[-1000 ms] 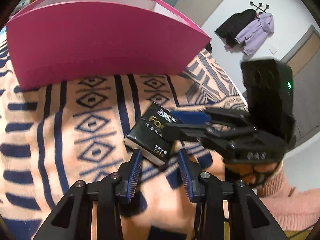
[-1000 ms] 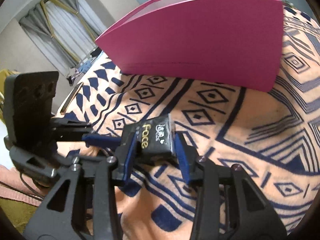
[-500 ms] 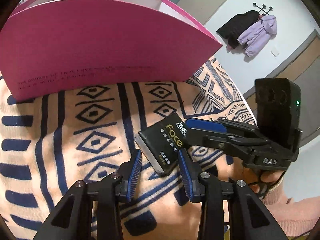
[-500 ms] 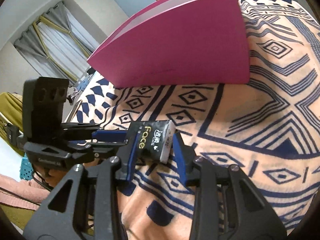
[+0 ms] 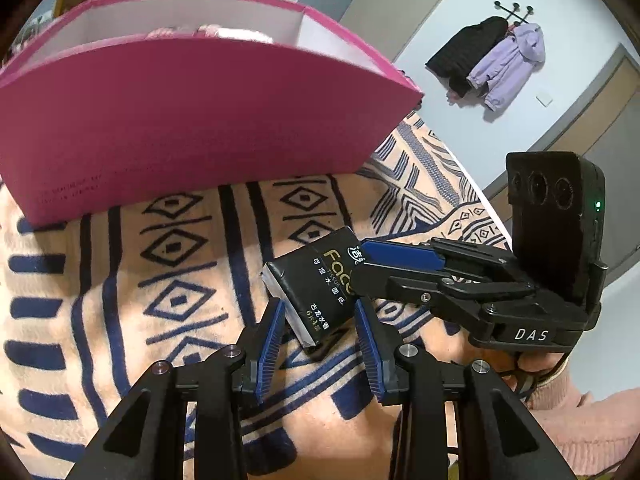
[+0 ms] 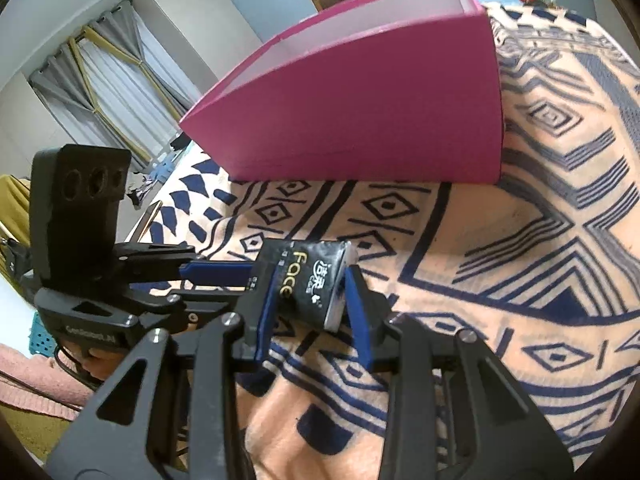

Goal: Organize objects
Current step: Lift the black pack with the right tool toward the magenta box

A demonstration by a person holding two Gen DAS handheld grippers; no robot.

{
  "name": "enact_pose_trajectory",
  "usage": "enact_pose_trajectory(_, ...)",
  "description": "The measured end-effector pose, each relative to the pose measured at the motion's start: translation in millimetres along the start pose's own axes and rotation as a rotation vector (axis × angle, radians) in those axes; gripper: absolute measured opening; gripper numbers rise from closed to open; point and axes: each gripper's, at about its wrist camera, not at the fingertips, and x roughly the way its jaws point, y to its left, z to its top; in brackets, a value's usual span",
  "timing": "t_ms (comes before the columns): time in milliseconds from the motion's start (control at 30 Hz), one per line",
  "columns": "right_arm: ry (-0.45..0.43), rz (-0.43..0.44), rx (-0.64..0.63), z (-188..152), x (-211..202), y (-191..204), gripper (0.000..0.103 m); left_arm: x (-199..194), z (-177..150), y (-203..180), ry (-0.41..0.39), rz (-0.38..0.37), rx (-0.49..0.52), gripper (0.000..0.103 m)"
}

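Big magenta storage box (image 5: pixel 192 128) sits on the patterned blanket (image 5: pixel 120 280), and just in front of it both the right gripper (image 6: pixel 308 306), whose fingers have just been closing, and the left gripper (image 5: pixel 320 334) are clamped on the black Face tissue pack (image 6: pixel 312 280).

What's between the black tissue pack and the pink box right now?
Only bare patterned blanket; nothing lies between the tissue pack and the pink box. Both wrist views show that stretch.
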Motion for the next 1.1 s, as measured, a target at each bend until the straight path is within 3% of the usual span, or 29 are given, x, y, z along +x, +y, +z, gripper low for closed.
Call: enact_pose_trajectory(1100, -0.132, -0.039, -0.050, 17.8, -38.3, 19.4, 0.037, -26.0, 28.5, -30.7, -0.095, 0.020, 0.108, 0.036)
